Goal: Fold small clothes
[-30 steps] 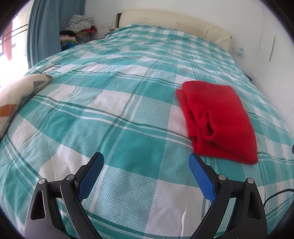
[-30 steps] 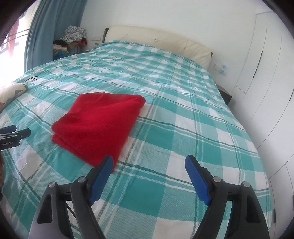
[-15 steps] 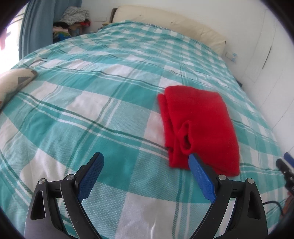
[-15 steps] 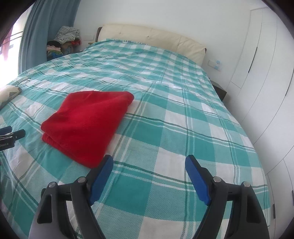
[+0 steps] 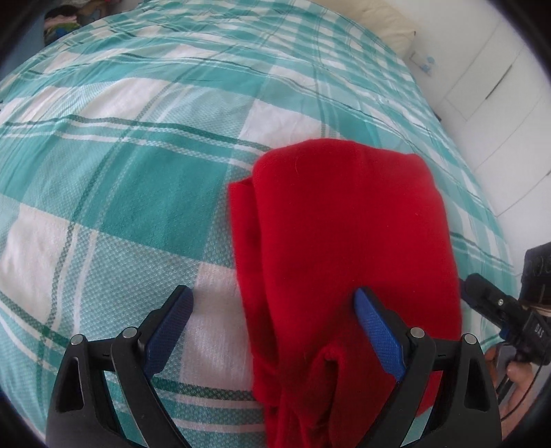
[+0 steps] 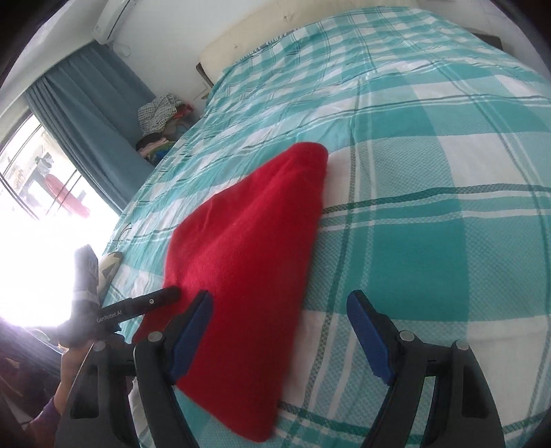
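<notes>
Red folded garment lies between both wide-open hand-held grippers, left and right.

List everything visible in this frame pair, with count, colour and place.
garment: one, red, folded, lying on the bed between the two hand-held grippers.
bedspread: one, teal and white check, covering the bed.
headboard: one, cream, at the far end of the bed.
curtain: one, blue-grey, beside the window.
clothes pile: one, mixed colours, in the corner by the curtain.
cushion: one, pale with a dark pattern, at the bed's window-side edge.
wardrobe: one, white, on the wall opposite the window.
left hand-held gripper: one, black with blue pads, open, straddling the garment's near edge.
right hand-held gripper: one, black with blue pads, open, over the garment's near corner.
</notes>
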A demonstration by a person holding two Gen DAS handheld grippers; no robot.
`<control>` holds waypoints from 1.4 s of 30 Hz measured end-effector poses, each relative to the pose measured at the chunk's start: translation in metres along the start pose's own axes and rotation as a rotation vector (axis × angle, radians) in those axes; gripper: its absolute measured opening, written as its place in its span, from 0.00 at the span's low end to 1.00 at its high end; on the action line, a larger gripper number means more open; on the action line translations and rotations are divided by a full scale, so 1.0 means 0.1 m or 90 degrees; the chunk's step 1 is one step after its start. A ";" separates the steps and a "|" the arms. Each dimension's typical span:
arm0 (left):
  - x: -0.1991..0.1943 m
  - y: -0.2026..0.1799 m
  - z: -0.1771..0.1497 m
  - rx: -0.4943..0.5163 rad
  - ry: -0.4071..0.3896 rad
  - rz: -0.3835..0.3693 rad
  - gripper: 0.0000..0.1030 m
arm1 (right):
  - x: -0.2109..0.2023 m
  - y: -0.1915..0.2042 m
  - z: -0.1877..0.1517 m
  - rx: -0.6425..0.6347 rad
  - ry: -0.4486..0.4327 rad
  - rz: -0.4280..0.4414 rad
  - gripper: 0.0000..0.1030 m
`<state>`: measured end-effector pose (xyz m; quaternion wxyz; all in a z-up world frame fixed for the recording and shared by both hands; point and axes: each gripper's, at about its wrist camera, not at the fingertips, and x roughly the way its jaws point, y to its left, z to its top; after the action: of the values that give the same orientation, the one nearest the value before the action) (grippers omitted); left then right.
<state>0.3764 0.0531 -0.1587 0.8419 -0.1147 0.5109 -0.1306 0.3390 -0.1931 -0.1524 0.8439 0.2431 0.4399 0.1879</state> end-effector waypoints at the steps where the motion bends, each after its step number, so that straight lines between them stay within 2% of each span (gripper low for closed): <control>1: 0.02 -0.03 0.01 0.010 0.007 -0.007 0.93 | 0.11 -0.01 0.03 0.011 0.006 0.011 0.78; 3: 0.10 -0.06 0.03 0.031 0.020 0.002 0.93 | 0.34 0.00 0.07 0.022 0.022 0.021 0.77; 4: 0.12 -0.06 0.02 0.041 0.017 0.010 0.92 | 0.42 0.04 0.07 0.017 0.024 0.007 0.76; 5: 0.12 -0.07 0.01 0.048 0.009 0.017 0.84 | 0.48 0.10 0.07 0.003 0.021 -0.006 0.70; 6: 0.13 -0.06 0.00 0.052 0.002 0.019 0.60 | 0.52 0.17 0.07 -0.016 0.026 -0.024 0.55; 7: 0.13 -0.06 -0.01 0.049 0.004 -0.010 0.42 | 0.56 0.26 0.06 -0.043 0.029 -0.064 0.47; 8: 0.14 -0.06 -0.02 0.038 0.011 -0.041 0.24 | 0.56 0.37 0.04 -0.079 0.022 -0.101 0.36; 9: 0.12 -0.07 -0.03 0.035 0.003 -0.035 0.21 | 0.56 0.50 0.01 -0.125 0.012 -0.135 0.30; 11: 0.05 -0.15 -0.08 0.064 -0.020 -0.016 0.19 | 0.54 0.78 -0.09 -0.219 -0.011 -0.199 0.27; 13: -0.05 -0.17 -0.12 0.075 -0.042 -0.012 0.18 | 0.50 0.98 -0.16 -0.283 -0.035 -0.233 0.25; 18: -0.57 -0.21 -0.03 0.068 -0.113 -0.044 0.17 | 0.18 1.26 -0.10 -0.324 -0.102 -0.213 0.24; 22: -1.09 -0.28 0.18 0.086 -0.171 -0.046 0.18 | -0.09 1.61 0.07 -0.349 -0.157 -0.164 0.23; 25: -1.22 -0.28 0.30 0.091 -0.177 -0.034 0.19 | -0.15 1.78 0.27 -0.345 -0.170 -0.126 0.23; 28: -0.96 -0.17 0.28 0.066 -0.125 0.001 0.41 | -0.04 1.64 0.39 -0.301 -0.128 -0.115 0.29; 29: -0.84 -0.10 0.19 0.056 -0.102 0.013 0.51 | 0.03 1.53 0.39 -0.283 -0.104 -0.122 0.43; 30: -0.74 -0.03 0.08 0.051 -0.084 0.023 0.54 | 0.08 1.39 0.35 -0.266 -0.079 -0.144 0.66; 32: -0.69 0.06 -0.19 0.056 -0.075 0.062 0.55 | 0.08 1.09 0.20 -0.241 -0.047 -0.183 0.83; 34: -0.81 0.09 -0.47 0.071 -0.100 0.107 0.64 | -0.07 0.85 -0.03 -0.241 -0.036 -0.217 0.83; 36: -1.01 0.04 -0.69 0.091 -0.143 0.150 0.85 | -0.29 0.69 -0.24 -0.255 -0.037 -0.251 0.83; 38: -1.24 -0.09 -0.86 0.123 -0.190 0.194 0.95 | -0.55 0.65 -0.42 -0.273 -0.037 -0.259 0.83; 42: -1.76 -0.40 -0.99 0.174 -0.278 0.303 0.98 | -1.19 0.81 -0.68 -0.331 -0.067 -0.264 0.83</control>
<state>0.2059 0.0688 -0.0441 0.9456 0.0958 0.3094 0.0296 0.2098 -0.1740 -0.0624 0.9193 -0.0653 0.3734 0.1055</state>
